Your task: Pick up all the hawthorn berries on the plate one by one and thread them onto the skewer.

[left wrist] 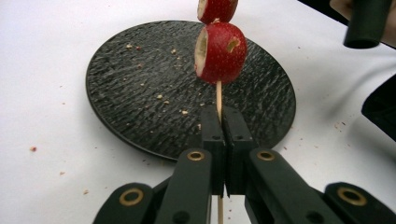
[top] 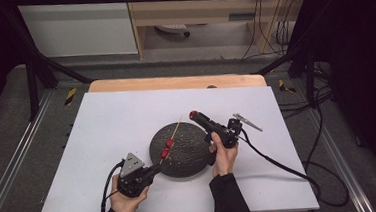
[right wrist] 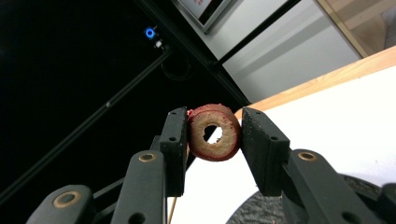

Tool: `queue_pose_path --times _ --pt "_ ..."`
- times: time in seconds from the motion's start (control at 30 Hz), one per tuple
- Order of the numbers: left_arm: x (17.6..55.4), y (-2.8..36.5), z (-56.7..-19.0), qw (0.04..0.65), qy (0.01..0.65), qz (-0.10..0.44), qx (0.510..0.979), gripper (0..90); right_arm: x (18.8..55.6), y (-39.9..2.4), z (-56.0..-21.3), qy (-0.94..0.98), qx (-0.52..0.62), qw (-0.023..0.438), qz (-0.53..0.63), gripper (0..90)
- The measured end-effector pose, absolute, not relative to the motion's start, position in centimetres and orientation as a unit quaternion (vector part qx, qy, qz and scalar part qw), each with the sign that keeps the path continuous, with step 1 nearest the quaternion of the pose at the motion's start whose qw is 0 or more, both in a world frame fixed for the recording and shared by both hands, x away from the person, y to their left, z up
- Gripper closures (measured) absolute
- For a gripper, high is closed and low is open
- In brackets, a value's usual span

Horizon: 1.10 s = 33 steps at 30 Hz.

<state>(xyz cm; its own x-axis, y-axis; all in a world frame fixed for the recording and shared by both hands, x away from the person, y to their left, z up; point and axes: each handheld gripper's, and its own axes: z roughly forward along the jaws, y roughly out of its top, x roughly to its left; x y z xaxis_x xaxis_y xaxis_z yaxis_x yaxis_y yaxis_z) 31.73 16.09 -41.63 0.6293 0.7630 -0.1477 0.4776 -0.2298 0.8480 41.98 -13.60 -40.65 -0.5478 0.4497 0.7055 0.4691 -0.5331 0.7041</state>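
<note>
High view: white table top [top: 103, 142] under a fixed camera, wooden edge [top: 174, 82] along the far side, round black plate [top: 189, 153] near the middle. Left gripper [top: 156, 171] at the near left of the plate, held in the left hand [top: 127, 203], grey three-cornered plate on top, cable trailing to the near edge. Jaws pressed together on the near end of a thin wooden skewer [top: 176, 131], which slants up and away over the plate toward the far right. Two red fruit pieces [top: 167, 148] threaded low on the skewer, one just above the other, touching.

Left gripper view: jaws closed tight around the skewer [left wrist: 218, 95], stick passing between them and out below. Nearer red fruit piece [left wrist: 220, 52] cored, pale flesh showing at its cut side, second piece just beyond it at the top edge. Crumbs scattered on the plate [left wrist: 140, 93] and on the white surface.

Right gripper [top: 194, 115] at the far right of the plate, in the right hand [top: 223, 156], pointing far and left, raised off the table. Right gripper view: jaws part open, clamped on either side of a cored fruit ring [right wrist: 215, 132], red skin outside, pale flesh, hole straight through. Small metal clip [top: 247, 122] lying on the table just right of that gripper.
</note>
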Motion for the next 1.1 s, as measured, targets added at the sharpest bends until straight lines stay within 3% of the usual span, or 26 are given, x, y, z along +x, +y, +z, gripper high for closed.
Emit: queue_pose_path --times 1.1 --pt "31.7 12.8 -41.3 0.477 0.396 0.138 0.772 88.5 42.7 -13.5 -41.0 -0.415 -0.464 0.002 -0.783 62.8"
